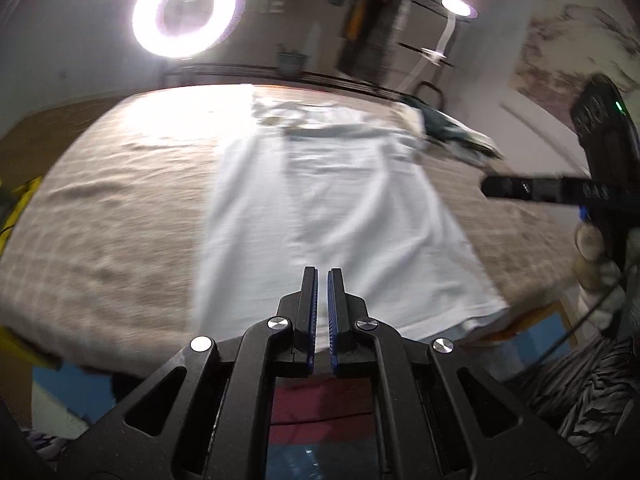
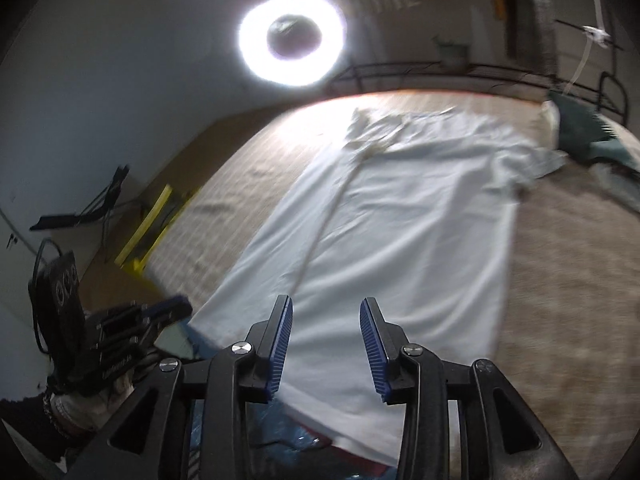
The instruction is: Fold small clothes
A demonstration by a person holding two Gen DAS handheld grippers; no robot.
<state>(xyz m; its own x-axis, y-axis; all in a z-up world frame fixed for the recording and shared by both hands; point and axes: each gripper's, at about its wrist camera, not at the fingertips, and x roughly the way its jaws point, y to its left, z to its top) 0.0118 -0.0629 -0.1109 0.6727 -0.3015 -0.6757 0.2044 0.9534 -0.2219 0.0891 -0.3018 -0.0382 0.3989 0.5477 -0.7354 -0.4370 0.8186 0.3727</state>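
A white garment lies spread flat on the beige textured table cover, its long side running away from me; its near hem hangs at the front edge. It also shows in the right wrist view with a long fold line down its left part. My left gripper is shut and empty, above the near hem. My right gripper is open and empty, above the near end of the garment. The right gripper shows at the right edge of the left wrist view, and the left gripper shows at lower left of the right wrist view.
A pile of dark green and white clothes lies at the far right corner of the table. A ring light glares behind the table. A yellow frame stands at the table's left side. A metal rail runs behind the table.
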